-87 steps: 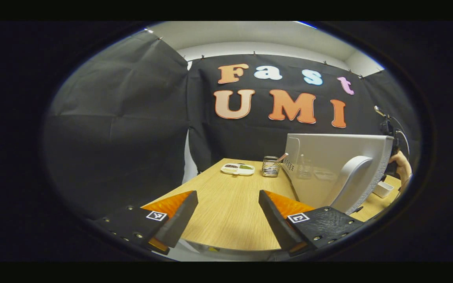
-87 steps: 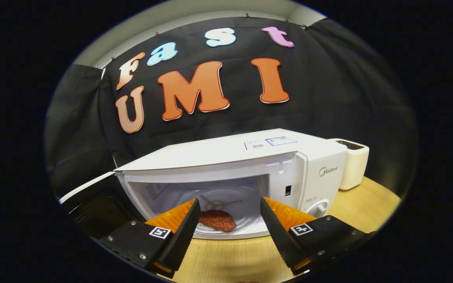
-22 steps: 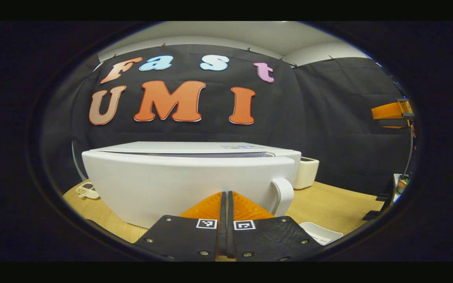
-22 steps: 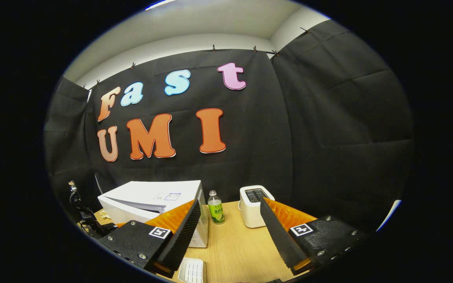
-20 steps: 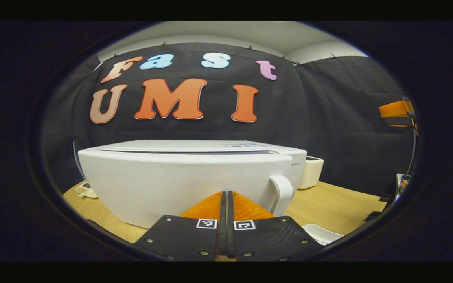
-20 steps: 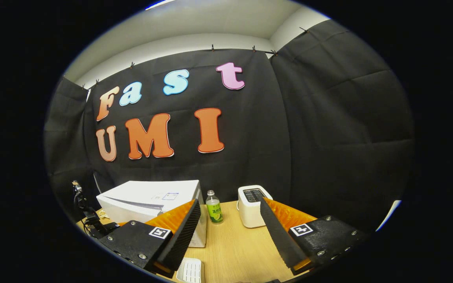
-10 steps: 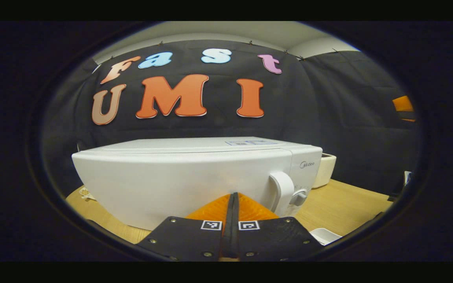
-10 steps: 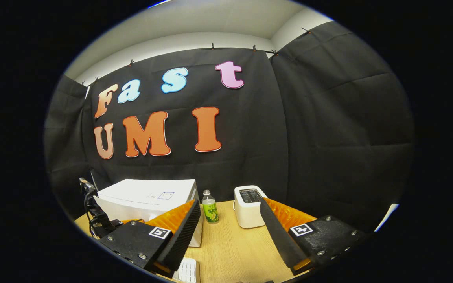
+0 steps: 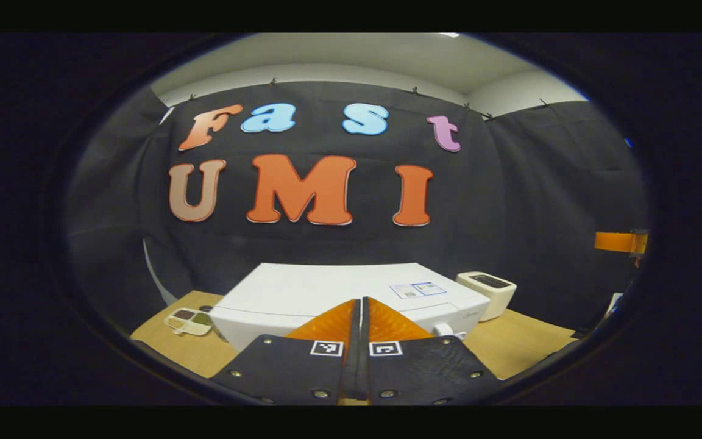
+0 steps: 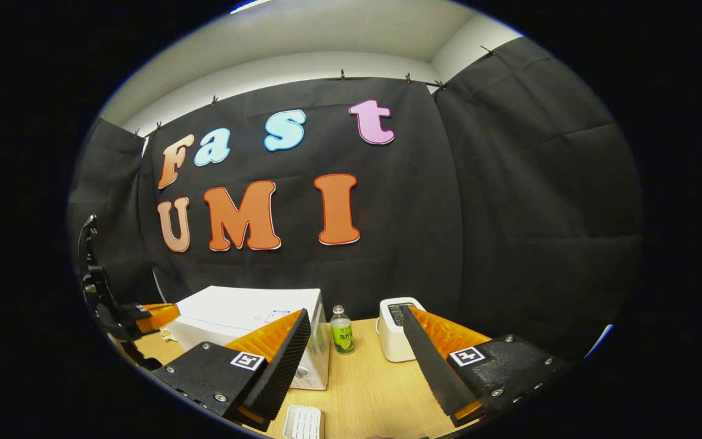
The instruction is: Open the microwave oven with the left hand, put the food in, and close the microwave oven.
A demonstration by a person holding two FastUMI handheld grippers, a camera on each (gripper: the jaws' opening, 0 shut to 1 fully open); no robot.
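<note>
The white microwave (image 9: 326,291) stands on the wooden table with its door closed; the food inside is hidden. My left gripper (image 9: 360,301) is shut with nothing between its fingers, held above and in front of the microwave's top. In the right gripper view the microwave (image 10: 241,314) sits at the lower left, and the left gripper (image 10: 155,313) hovers at its left side. My right gripper (image 10: 355,312) is open and empty, held over the table to the right of the microwave. It also appears at the far right edge as the right gripper (image 9: 622,242).
A white toaster (image 10: 392,332) and a green-labelled bottle (image 10: 343,332) stand right of the microwave. A small white dish (image 10: 303,422) lies near the table's front. A divided food tray (image 9: 187,320) sits left of the microwave. The wooden table (image 9: 528,344) extends right.
The microwave door swung fully shut under my left gripper's push. The left gripper then rose and drew back, still shut. The right gripper stayed open, hardly moving.
</note>
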